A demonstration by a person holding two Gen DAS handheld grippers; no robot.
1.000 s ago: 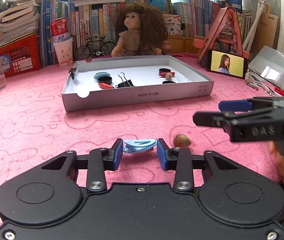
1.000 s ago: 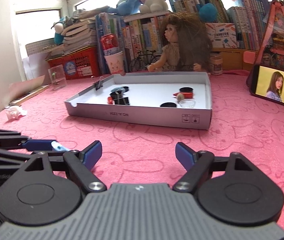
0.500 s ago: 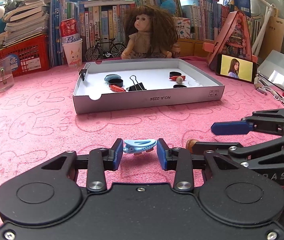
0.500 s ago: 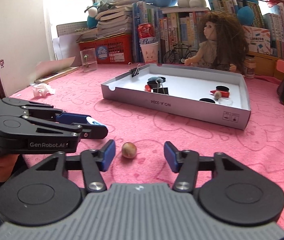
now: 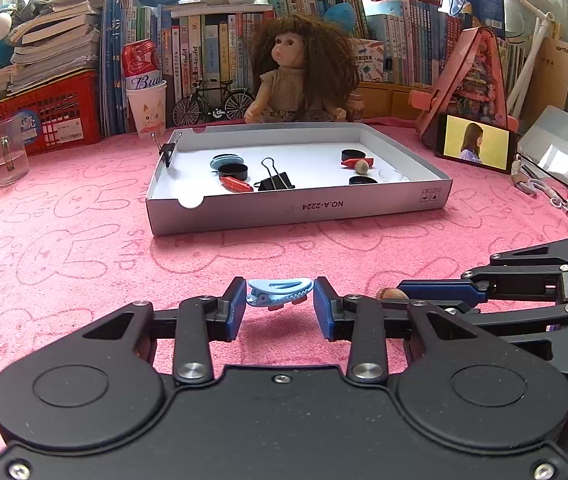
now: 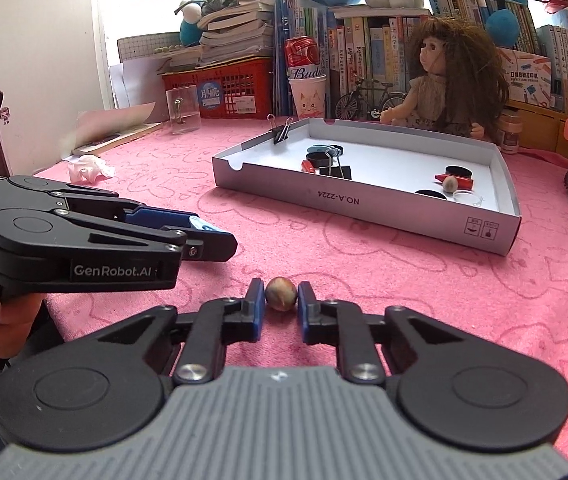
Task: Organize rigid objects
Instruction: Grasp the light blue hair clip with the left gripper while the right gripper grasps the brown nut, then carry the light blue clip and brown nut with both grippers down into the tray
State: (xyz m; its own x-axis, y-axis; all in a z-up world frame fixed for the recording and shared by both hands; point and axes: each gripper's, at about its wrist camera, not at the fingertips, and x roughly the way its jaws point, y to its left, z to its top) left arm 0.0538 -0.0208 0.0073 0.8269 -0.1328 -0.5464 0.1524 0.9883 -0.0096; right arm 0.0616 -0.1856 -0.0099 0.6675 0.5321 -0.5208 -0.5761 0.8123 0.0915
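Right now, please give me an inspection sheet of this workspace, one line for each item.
Surface: pink cloth with rabbit outlines.
Job's things: white tray holds caps, binder clips, red pieces and a bead.
Clutter: crumpled tissue, clear cup.
Grippers: left gripper holds a blue hair clip; right gripper is shut on a brown marble.
Cables: nothing seen.
Surroundings: doll, books, phone, red basket.

Left gripper (image 5: 279, 304) clamps a light-blue hair clip (image 5: 279, 293) crosswise between its blue pads, above the pink cloth (image 5: 83, 248). Right gripper (image 5: 398, 294) reaches in from the right, a brown bead (image 5: 388, 293) at its tip. White tray (image 5: 300, 210) beyond holds binder clips and caps.
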